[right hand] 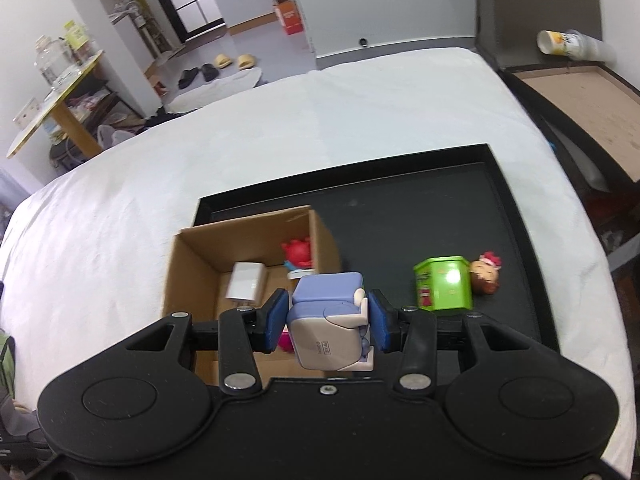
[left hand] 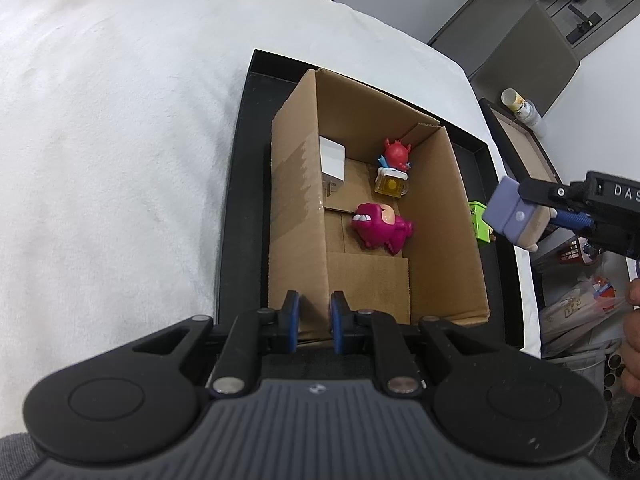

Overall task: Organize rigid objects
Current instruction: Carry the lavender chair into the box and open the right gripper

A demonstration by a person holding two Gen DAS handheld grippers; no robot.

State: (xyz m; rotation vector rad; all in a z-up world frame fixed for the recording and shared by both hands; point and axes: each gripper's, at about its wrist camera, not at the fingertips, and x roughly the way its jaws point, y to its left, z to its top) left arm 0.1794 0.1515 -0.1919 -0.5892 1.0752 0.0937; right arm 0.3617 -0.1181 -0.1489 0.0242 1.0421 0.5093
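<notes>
An open cardboard box stands in a black tray. In it lie a pink monster toy, a red figure, a yellow mug toy and a white charger block. My left gripper hovers at the box's near edge, its jaws drawn close with nothing held. My right gripper is shut on a blue-and-cream blocky figure, held above the box's right wall. That figure shows at the right of the left wrist view. A green tin and a small brown-headed figure rest on the tray.
The tray sits on a white cloth surface. To the right stands a second dark box with a cardboard floor, and a pale bottle lies by it. A hand shows at the right edge. Bags lie on the floor below.
</notes>
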